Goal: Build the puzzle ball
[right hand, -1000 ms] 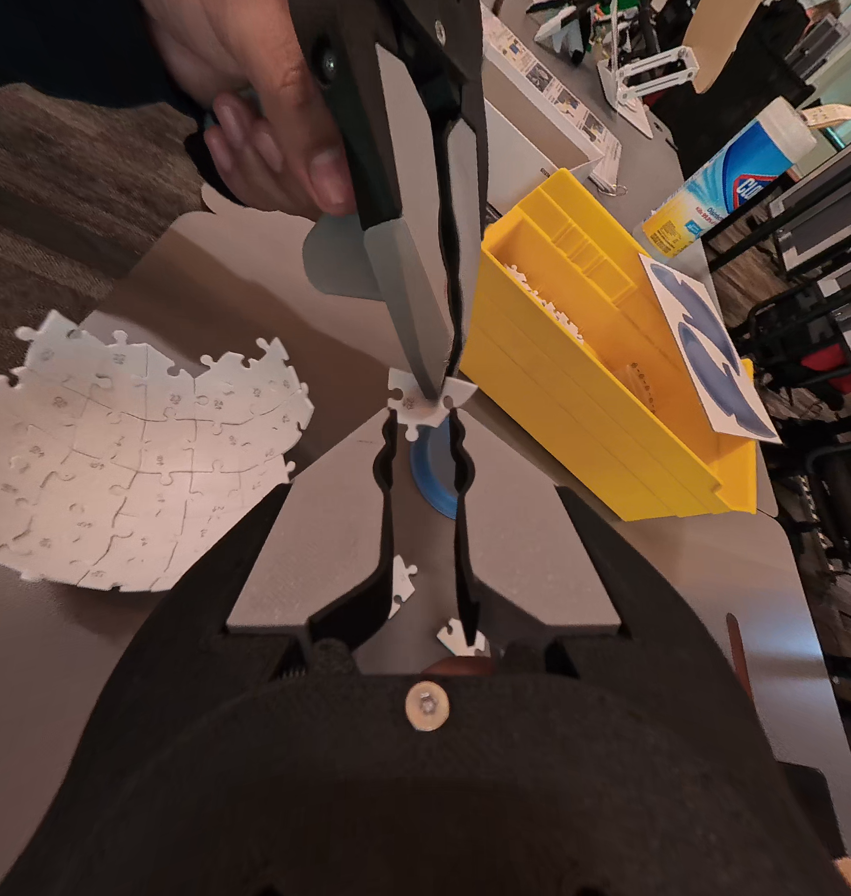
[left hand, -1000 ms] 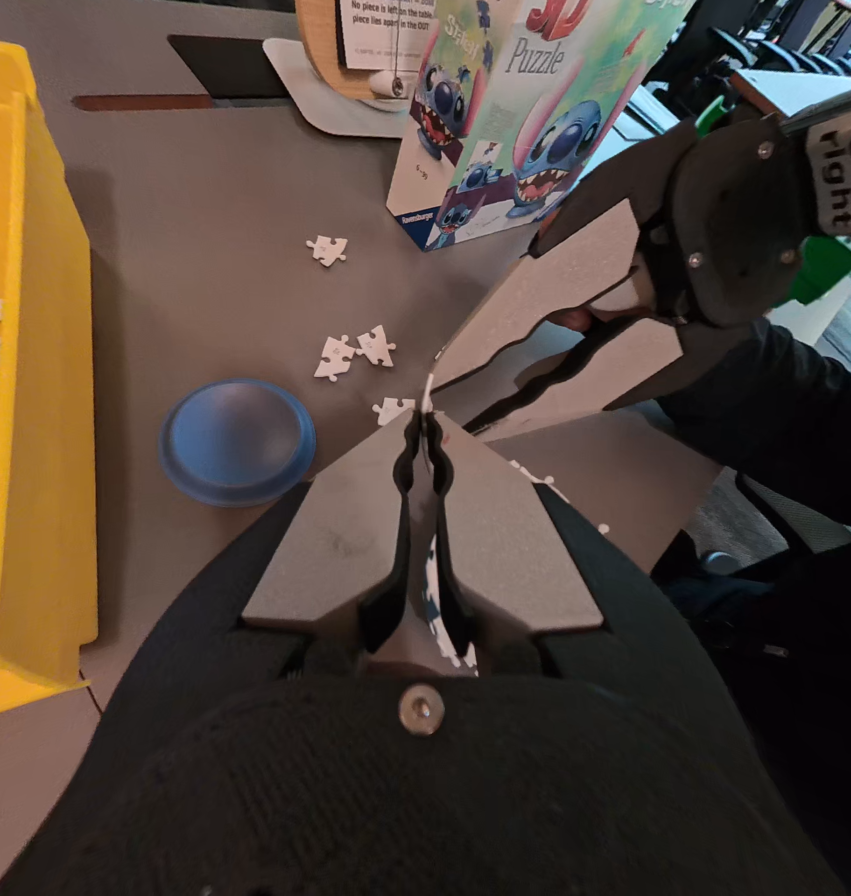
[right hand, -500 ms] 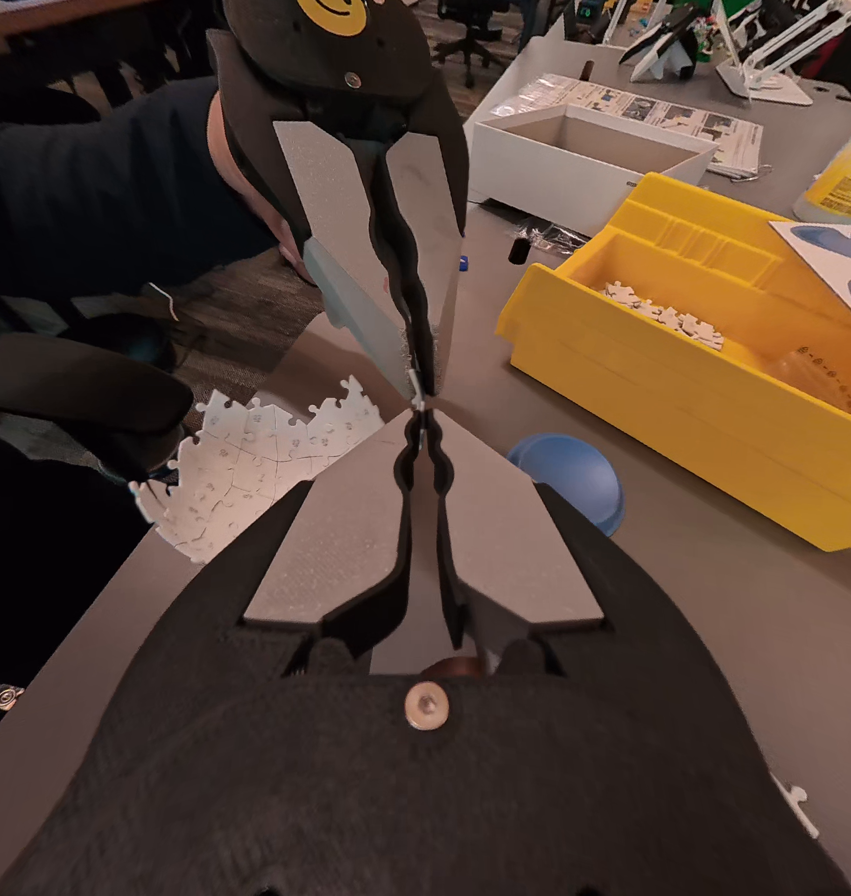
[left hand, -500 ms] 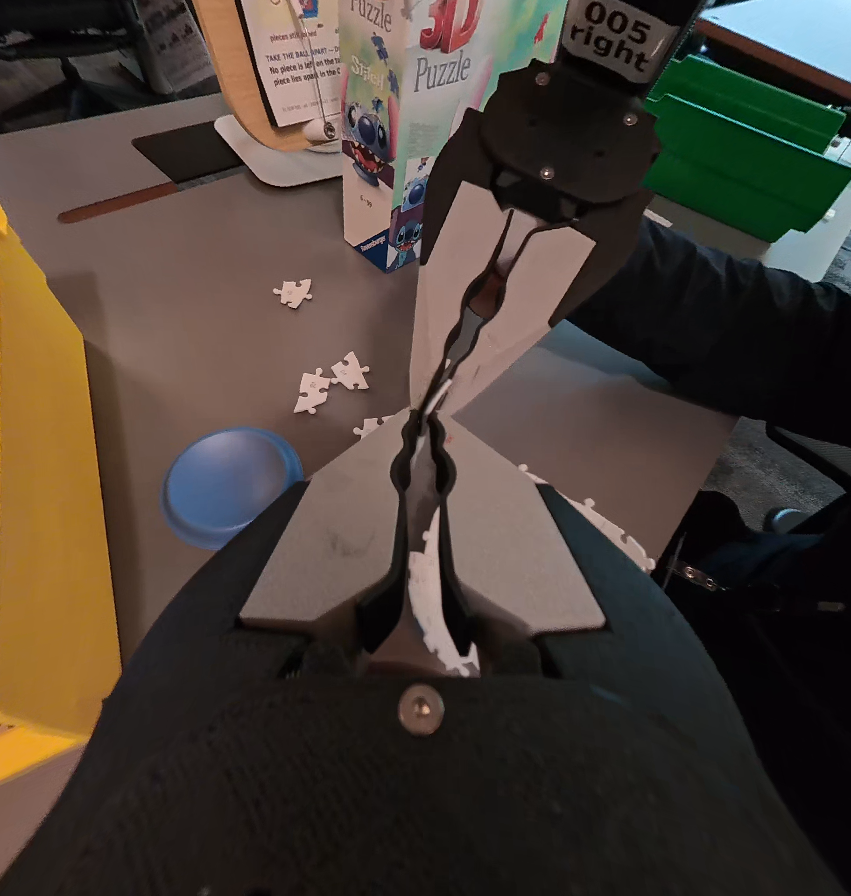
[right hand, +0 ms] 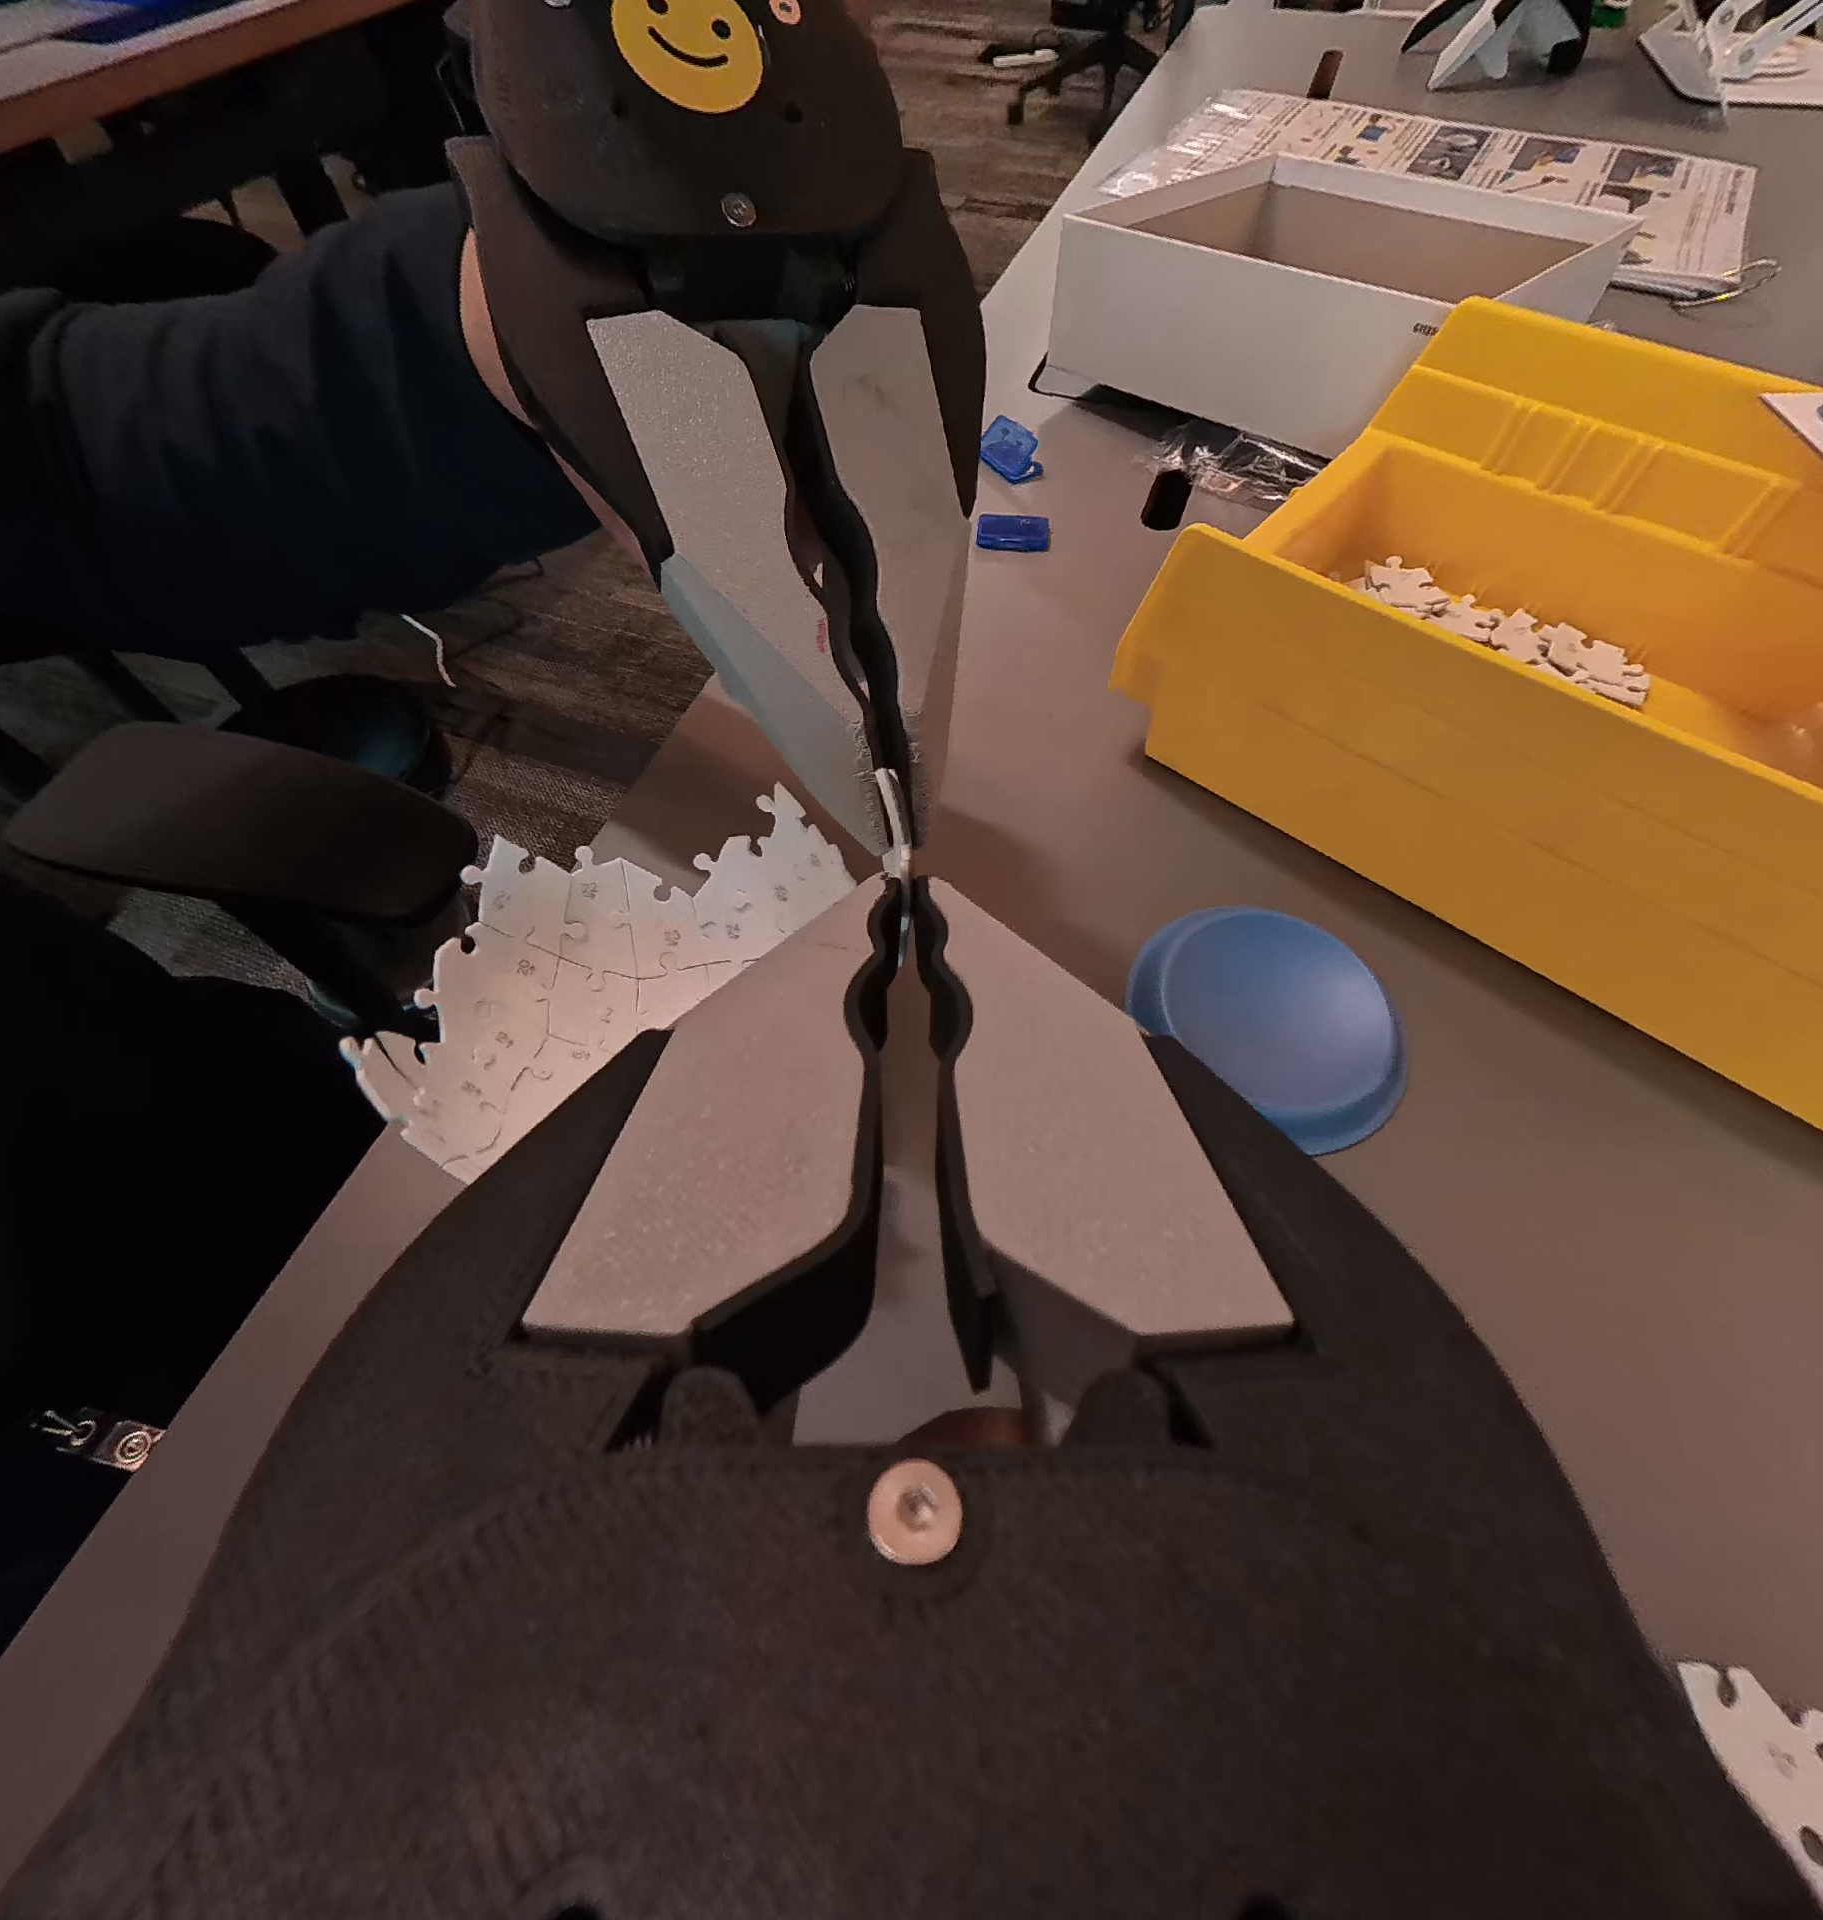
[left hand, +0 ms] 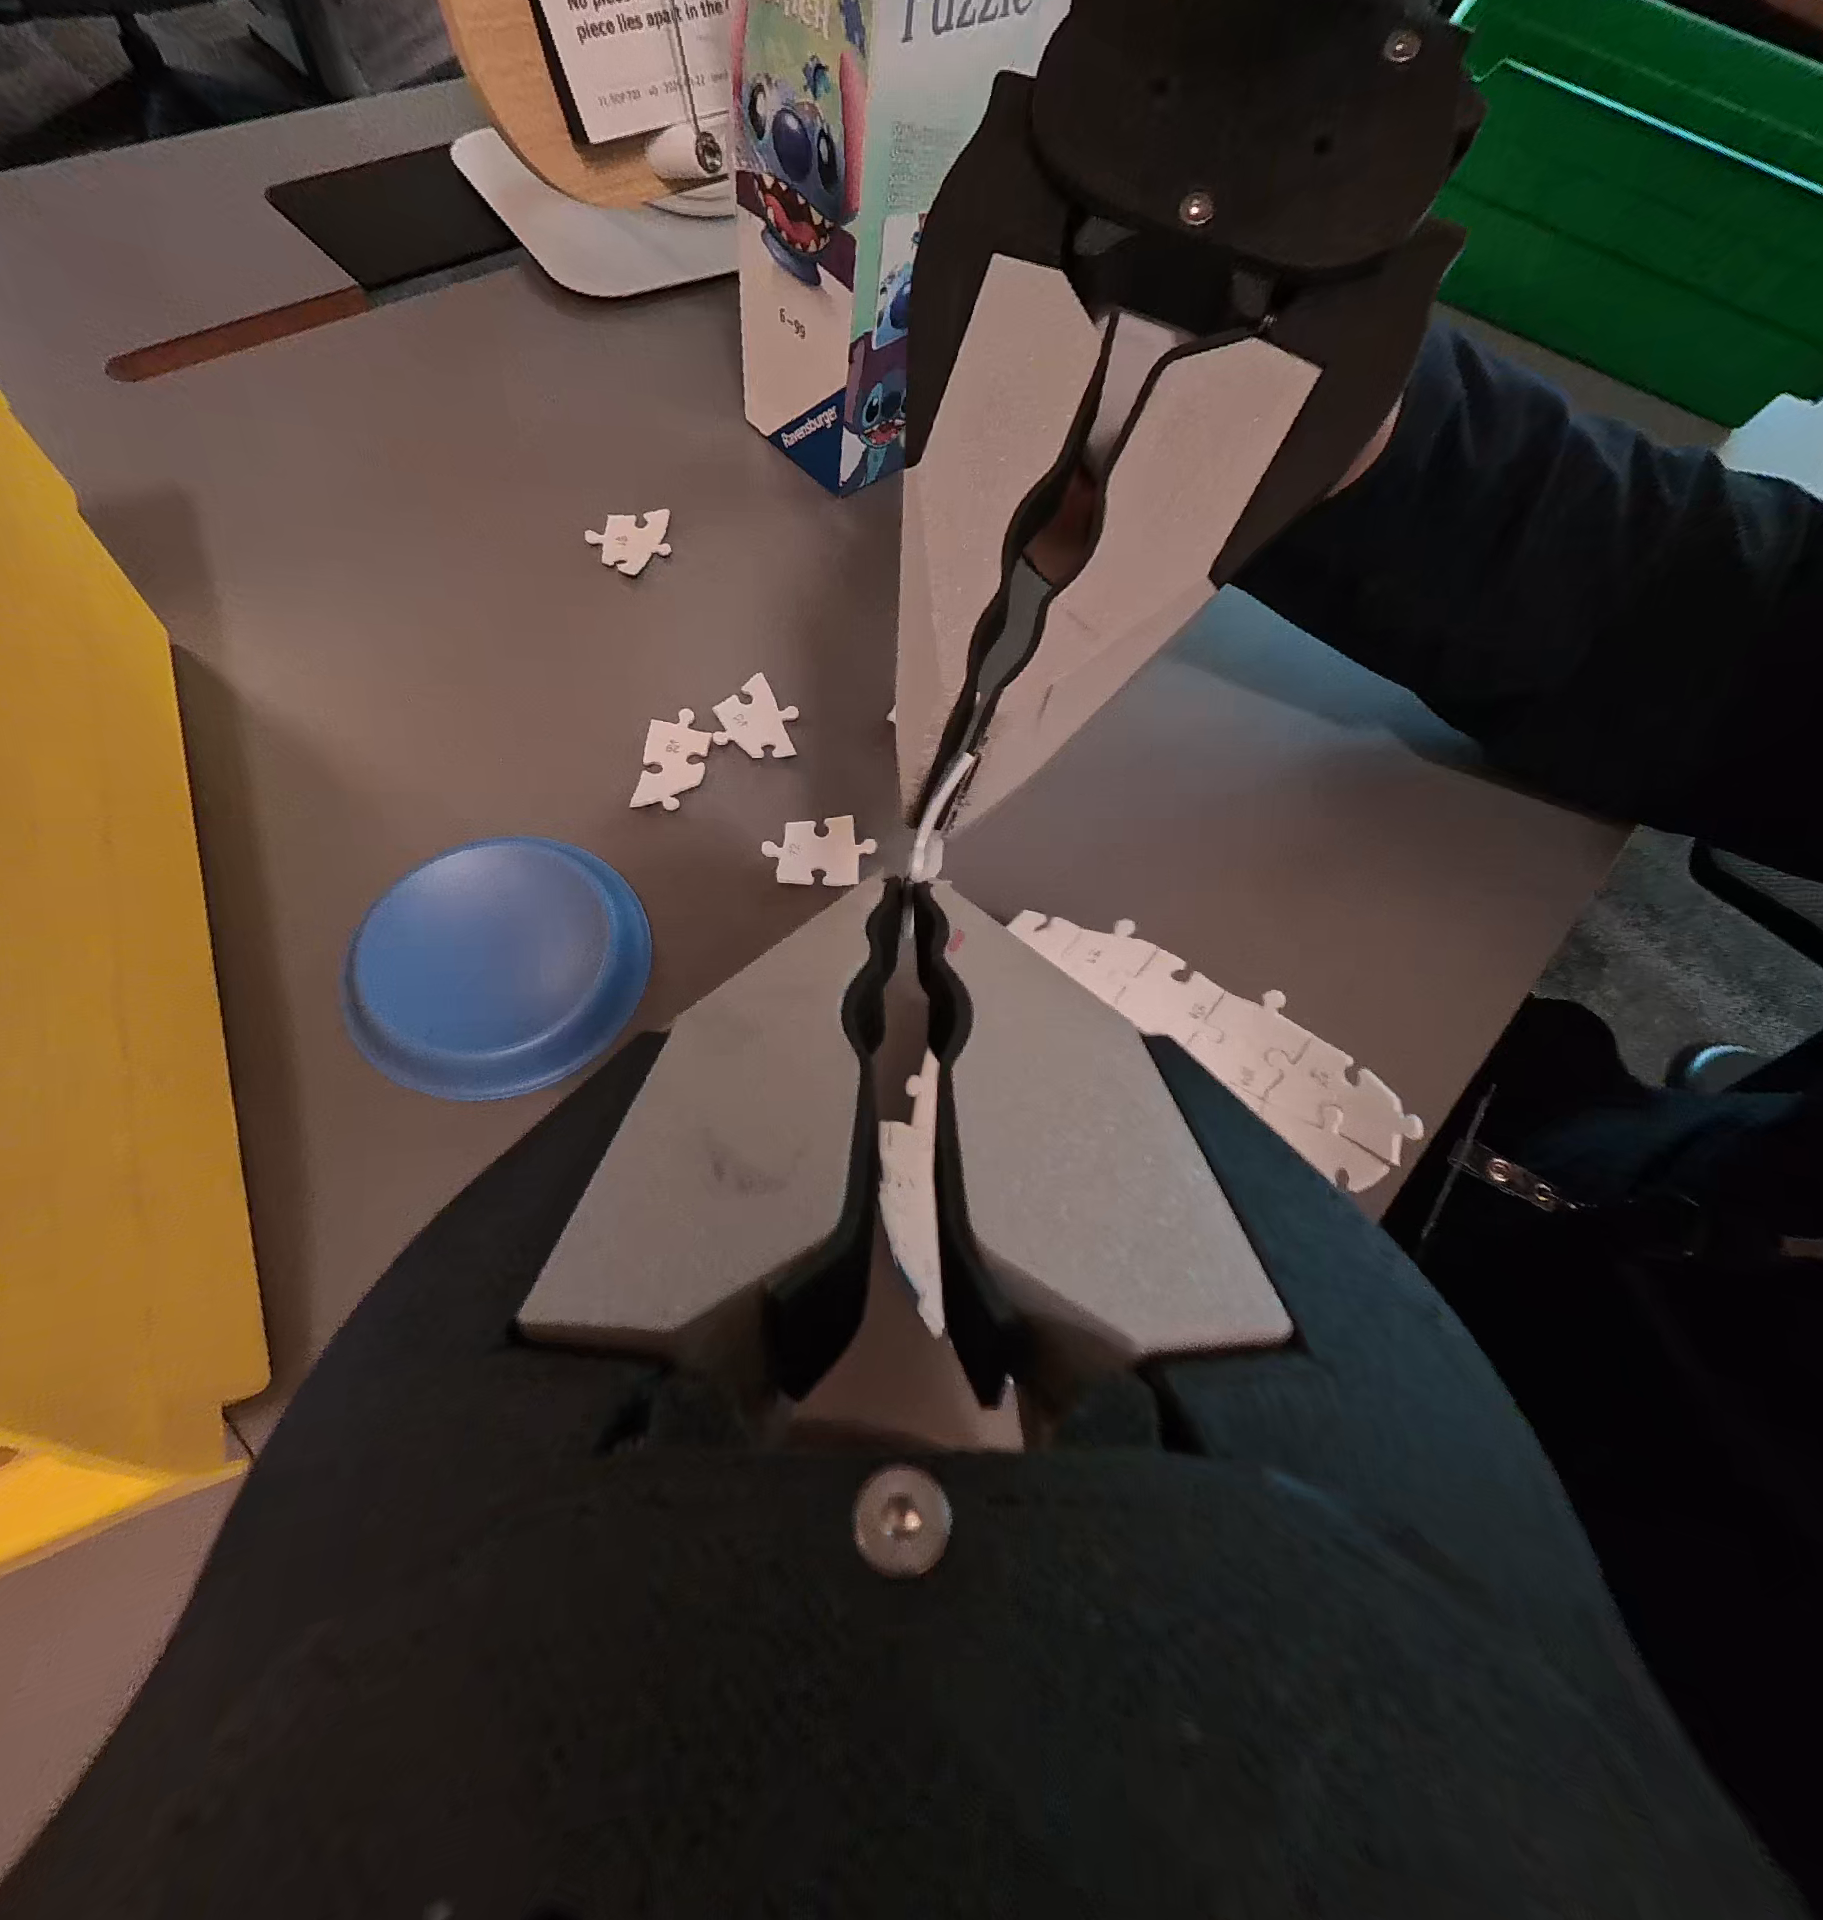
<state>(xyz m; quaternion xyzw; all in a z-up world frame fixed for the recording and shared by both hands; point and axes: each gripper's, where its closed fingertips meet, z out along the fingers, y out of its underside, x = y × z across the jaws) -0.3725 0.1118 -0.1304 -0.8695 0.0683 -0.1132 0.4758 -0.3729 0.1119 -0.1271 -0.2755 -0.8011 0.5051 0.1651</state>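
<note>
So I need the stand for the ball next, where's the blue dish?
The blue dish sits on the table, left of the left gripper in its view, between the yellow bin and the loose pieces.

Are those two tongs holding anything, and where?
Yes: both tongs, left and right, pinch one small white puzzle piece edge-on between their tips, each at an opposite edge.

1. Puzzle piece: white, curved, seen edge-on; held above the table where the two sets of fingertips meet.
2. Assembled shell: white curved section of interlocked pieces, jagged rim; rests at the table's near edge.
3. Loose pieces: white, face down; scattered flat on the table near the blue dome base.
4. Further pieces: heaped inside the yellow bin.
</note>
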